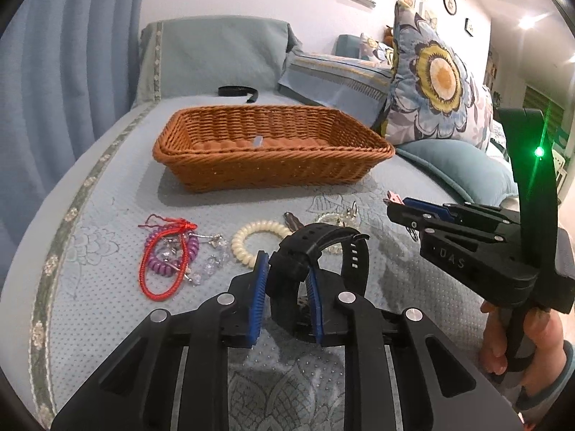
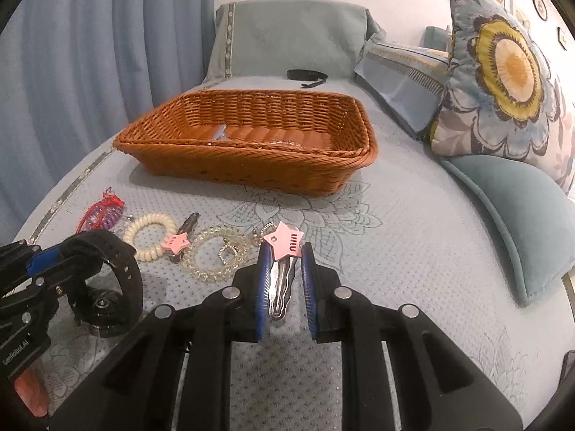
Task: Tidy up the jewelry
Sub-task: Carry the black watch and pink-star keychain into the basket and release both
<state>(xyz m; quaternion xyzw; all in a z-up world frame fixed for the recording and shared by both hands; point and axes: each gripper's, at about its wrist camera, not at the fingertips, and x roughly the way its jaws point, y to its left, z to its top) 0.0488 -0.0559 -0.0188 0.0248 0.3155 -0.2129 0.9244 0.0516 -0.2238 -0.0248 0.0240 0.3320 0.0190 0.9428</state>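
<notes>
My left gripper is shut on the strap of a black watch, which arches up between the blue pads. The same watch shows at the left of the right wrist view. My right gripper is shut on a silver hair clip with a pink star; seen from the left wrist, that star pokes out of the right gripper's tips. A brown wicker basket stands beyond both grippers on the blue bed cover, with a pale clear item inside.
Loose pieces lie in front of the basket: a red cord bracelet, a purple spiral tie, a cream spiral tie, a clear spiral tie and a second pink-star clip. A black band lies behind the basket. Cushions line the right.
</notes>
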